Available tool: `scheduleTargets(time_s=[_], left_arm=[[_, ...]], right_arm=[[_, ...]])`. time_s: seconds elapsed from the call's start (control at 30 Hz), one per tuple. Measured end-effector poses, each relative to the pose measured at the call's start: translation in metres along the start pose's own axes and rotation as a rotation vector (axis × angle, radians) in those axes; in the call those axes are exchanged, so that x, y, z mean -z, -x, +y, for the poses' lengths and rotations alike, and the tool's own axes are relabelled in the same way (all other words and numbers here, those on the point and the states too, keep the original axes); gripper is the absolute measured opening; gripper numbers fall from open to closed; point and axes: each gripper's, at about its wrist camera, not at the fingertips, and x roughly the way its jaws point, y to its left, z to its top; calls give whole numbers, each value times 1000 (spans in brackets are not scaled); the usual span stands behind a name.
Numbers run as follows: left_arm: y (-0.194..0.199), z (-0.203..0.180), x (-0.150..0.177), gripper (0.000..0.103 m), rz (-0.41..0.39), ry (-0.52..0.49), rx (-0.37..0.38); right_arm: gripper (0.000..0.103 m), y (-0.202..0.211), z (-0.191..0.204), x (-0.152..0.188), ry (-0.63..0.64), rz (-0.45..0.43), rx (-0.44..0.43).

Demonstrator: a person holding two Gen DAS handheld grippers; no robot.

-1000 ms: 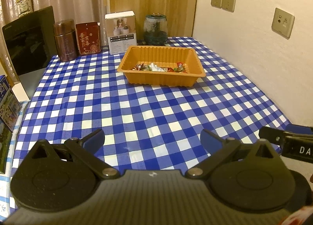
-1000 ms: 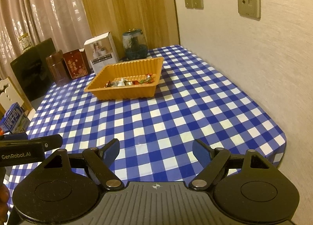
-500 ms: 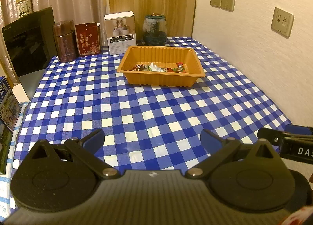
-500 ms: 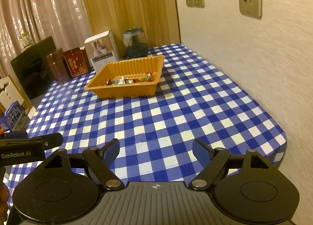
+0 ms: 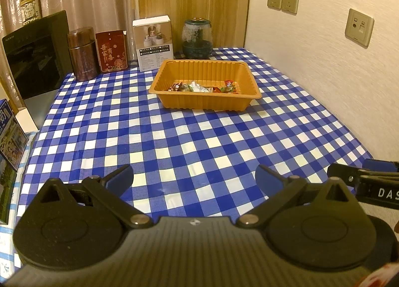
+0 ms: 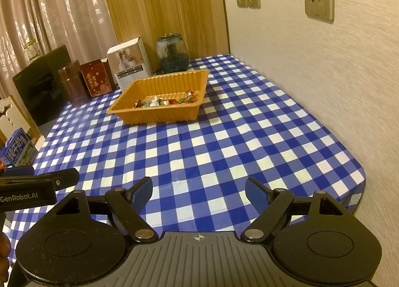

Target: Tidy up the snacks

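An orange plastic tray point(image 5: 204, 100) stands at the back of the blue-and-white checked table, also in the right wrist view point(image 6: 139, 112). Several wrapped snacks point(image 5: 203, 87) lie inside it, also seen from the right wrist point(image 6: 165, 100). My left gripper point(image 5: 194, 178) is open and empty above the table's near edge, far from the tray. My right gripper point(image 6: 198, 191) is open and empty, also over the near edge. Each gripper's finger shows at the edge of the other's view.
Behind the tray stand a brown canister point(image 5: 82, 54), a red tin point(image 5: 112, 51), a white box point(image 5: 154, 42) and a glass jar point(image 5: 197, 37). A black appliance point(image 5: 35, 55) is at the back left. A wall point(image 5: 324, 62) borders the right side. A blue carton point(image 6: 18, 148) is at left.
Both grippers have drawn back and risen slightly, so the tray looks a bit farther. Both stay open and empty.
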Motion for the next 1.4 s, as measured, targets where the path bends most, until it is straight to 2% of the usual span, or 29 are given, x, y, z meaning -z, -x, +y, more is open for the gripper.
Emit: scheduleTargets(time_s=[1.4], left_arm=[[-2, -3, -1, 103, 3, -9, -1]], right_arm=[[81, 0, -1, -2, -2, 4, -1]])
